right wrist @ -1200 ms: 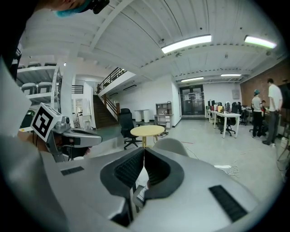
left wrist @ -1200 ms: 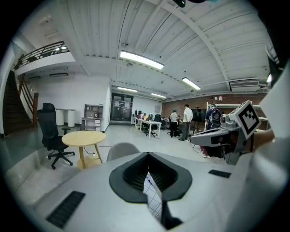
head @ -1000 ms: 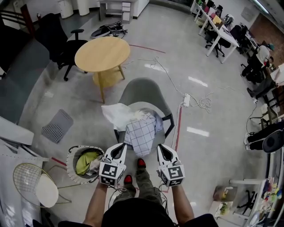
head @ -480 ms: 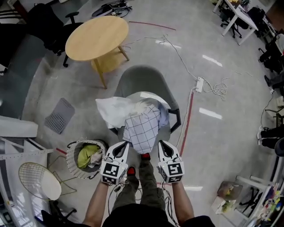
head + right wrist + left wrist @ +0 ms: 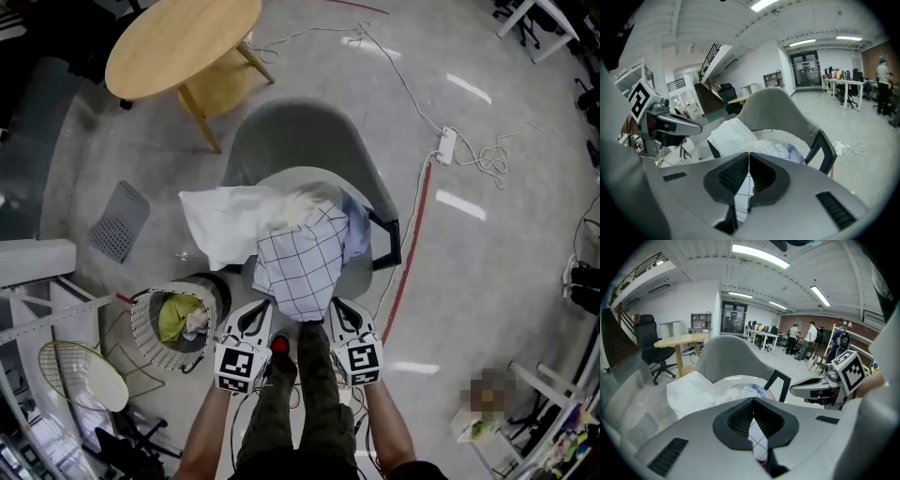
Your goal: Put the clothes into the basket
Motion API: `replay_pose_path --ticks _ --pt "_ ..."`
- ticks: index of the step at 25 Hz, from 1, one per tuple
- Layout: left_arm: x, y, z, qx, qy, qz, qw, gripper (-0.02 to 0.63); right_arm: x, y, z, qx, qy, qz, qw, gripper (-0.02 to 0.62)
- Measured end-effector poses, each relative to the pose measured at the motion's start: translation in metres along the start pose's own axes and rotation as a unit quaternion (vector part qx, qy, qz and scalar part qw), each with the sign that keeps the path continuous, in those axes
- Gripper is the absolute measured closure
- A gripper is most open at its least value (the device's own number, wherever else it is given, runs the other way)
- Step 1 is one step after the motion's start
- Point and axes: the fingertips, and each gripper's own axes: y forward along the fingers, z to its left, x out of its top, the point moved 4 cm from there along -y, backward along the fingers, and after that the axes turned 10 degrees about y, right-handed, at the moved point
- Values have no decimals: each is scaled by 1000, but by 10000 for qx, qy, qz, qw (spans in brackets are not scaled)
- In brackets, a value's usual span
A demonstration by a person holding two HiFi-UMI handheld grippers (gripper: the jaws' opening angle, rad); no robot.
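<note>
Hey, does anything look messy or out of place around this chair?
Yes. The checked cloth hangs off the front edge of the chair and the white cloth spills over its side. A loose cable sprawls across the floor.

A blue-lined checked shirt [image 5: 302, 262] and a crumpled white garment [image 5: 225, 220] lie piled on the grey chair [image 5: 300, 141], the shirt hanging over its front edge. Beside the chair, a round mesh basket [image 5: 136, 323] stands upright on the floor, holding a yellow-green garment [image 5: 174, 317].
</note>
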Motion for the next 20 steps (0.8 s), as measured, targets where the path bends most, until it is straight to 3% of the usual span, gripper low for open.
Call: replay_pose_path --ticks 14,20 --pt "-88 73 -23 -449 -260 571 9970 600 -93 62 -48 -59 492 483 9976 566" --pt "-106 81 -23 -523 -296 706 9957 600 -119 76 -61 -180 1135 606 9915 565"
